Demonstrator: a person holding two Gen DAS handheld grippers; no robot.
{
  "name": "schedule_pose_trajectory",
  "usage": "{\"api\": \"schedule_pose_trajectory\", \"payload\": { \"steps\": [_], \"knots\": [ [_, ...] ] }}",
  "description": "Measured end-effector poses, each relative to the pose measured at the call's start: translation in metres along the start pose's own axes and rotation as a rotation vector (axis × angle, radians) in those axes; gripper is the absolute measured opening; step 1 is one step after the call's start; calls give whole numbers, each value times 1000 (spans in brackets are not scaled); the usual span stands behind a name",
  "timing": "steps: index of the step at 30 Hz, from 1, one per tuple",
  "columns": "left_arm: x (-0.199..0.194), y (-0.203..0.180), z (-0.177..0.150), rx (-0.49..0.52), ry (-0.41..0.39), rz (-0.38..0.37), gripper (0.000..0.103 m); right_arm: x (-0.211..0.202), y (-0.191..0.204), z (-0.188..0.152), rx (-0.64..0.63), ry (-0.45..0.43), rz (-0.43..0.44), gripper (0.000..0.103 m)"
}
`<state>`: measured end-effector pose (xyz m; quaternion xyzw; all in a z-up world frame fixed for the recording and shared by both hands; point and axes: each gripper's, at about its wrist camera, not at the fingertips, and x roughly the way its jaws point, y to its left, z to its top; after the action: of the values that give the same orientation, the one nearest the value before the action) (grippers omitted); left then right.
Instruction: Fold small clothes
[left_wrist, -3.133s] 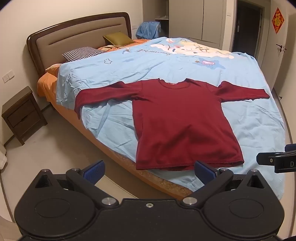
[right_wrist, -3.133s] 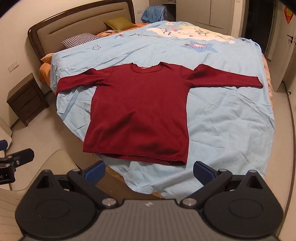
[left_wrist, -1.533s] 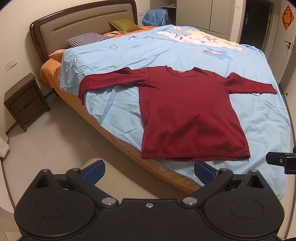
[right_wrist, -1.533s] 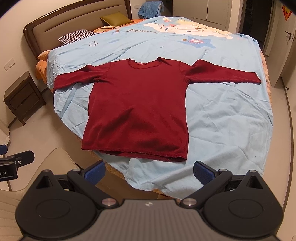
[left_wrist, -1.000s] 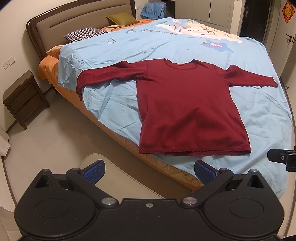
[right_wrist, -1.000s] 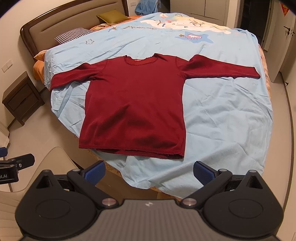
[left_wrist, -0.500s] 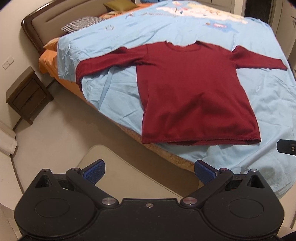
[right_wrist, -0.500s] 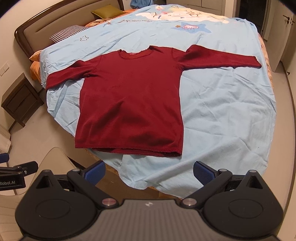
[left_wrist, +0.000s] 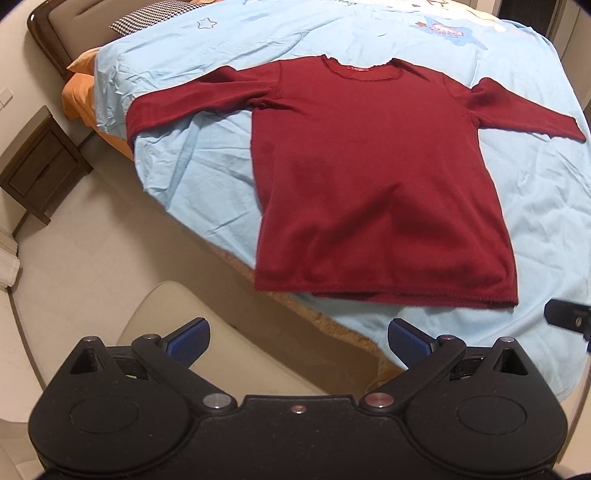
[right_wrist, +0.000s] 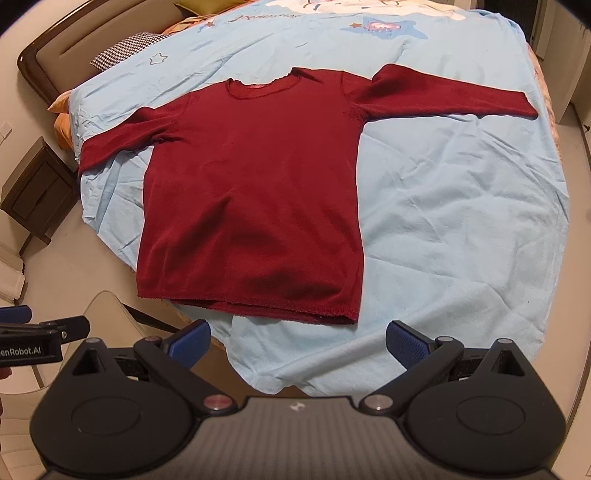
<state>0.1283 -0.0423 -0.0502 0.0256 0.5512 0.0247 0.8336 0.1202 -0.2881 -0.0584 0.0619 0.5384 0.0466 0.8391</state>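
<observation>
A dark red long-sleeved sweater (left_wrist: 373, 184) lies flat on a light blue bedsheet (left_wrist: 192, 177), both sleeves spread out and the hem toward me. It also shows in the right wrist view (right_wrist: 251, 192). My left gripper (left_wrist: 297, 341) is open and empty, just short of the hem's left part, over the bed edge. My right gripper (right_wrist: 295, 341) is open and empty, just short of the hem's right corner. The left sleeve hangs over the bed's side.
A beige chair (left_wrist: 192, 354) stands below my left gripper beside the bed. A dark nightstand (left_wrist: 37, 166) stands at the left by the headboard (left_wrist: 51, 29). A checked pillow (right_wrist: 122, 48) lies at the bed's head.
Both grippers have moved forward and down toward the sweater's hem, which now looks larger and nearer. The sweater has not moved. Both grippers stay open.
</observation>
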Motion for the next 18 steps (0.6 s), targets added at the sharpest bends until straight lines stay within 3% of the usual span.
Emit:
{"api": "schedule_pose_trajectory", "payload": {
  "steps": [9,18],
  "knots": [
    [26,-29,54,19,7,-3,102,29,-31,31,87,17,28,103],
    [56,-85,133,36,-50,-28,102,66,-103,95,226,-72,35,103]
  ]
}}
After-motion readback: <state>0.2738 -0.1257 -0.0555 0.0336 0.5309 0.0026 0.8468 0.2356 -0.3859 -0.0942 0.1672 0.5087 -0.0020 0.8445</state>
